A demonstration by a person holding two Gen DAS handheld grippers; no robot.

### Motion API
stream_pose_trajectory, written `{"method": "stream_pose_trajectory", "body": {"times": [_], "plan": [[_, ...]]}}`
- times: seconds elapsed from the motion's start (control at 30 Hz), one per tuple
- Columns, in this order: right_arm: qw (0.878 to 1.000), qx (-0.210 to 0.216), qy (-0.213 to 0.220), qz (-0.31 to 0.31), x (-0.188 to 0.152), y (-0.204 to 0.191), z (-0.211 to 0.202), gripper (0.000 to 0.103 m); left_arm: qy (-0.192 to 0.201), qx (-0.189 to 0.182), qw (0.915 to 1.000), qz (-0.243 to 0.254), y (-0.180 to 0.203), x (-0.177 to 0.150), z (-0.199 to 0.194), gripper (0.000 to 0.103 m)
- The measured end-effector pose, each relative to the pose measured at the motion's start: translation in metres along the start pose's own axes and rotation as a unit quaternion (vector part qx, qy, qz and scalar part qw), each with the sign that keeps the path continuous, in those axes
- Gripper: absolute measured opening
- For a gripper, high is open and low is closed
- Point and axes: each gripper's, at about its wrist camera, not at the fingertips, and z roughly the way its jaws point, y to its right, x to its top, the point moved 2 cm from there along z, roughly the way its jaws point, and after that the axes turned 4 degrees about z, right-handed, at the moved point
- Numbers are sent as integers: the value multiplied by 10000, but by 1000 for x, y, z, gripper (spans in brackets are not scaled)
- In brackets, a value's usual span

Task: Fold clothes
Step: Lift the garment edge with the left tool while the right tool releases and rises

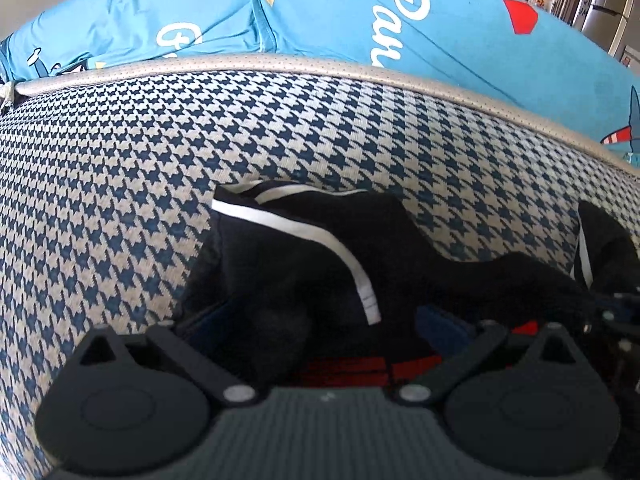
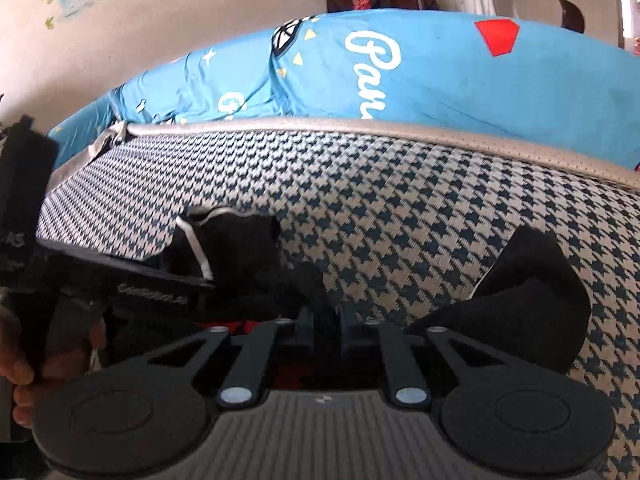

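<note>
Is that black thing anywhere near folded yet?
Not really. The black garment with white stripes lies bunched on the houndstooth mat, with no neat fold visible. In hand: the right gripper is pinched shut on the cloth, while the left gripper sits in it, grip hidden. Flattening and folding remain.

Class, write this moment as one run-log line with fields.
task: fold clothes | garment: black garment with white stripe on houndstooth mat | left gripper: garment between jaws | right gripper: shut on garment

Crumpled black white-trimmed garment (image 1: pixel 304 264) on houndstooth
</note>
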Motion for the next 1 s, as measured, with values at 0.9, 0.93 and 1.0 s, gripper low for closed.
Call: {"method": "stream_pose_trajectory", "body": {"times": [0.9, 0.93, 1.0], "plan": [[9639, -476, 2193, 1431, 112, 52, -36, 4, 355, 208, 9991, 34, 41, 48, 15, 103], [9630, -522, 2202, 1462, 113, 55, -38, 4, 314, 375, 9988, 28, 41, 51, 20, 103], [9620, -594, 2179, 1532, 112, 63, -41, 4, 277, 573, 9980, -29, 37, 54, 28, 103]]}}
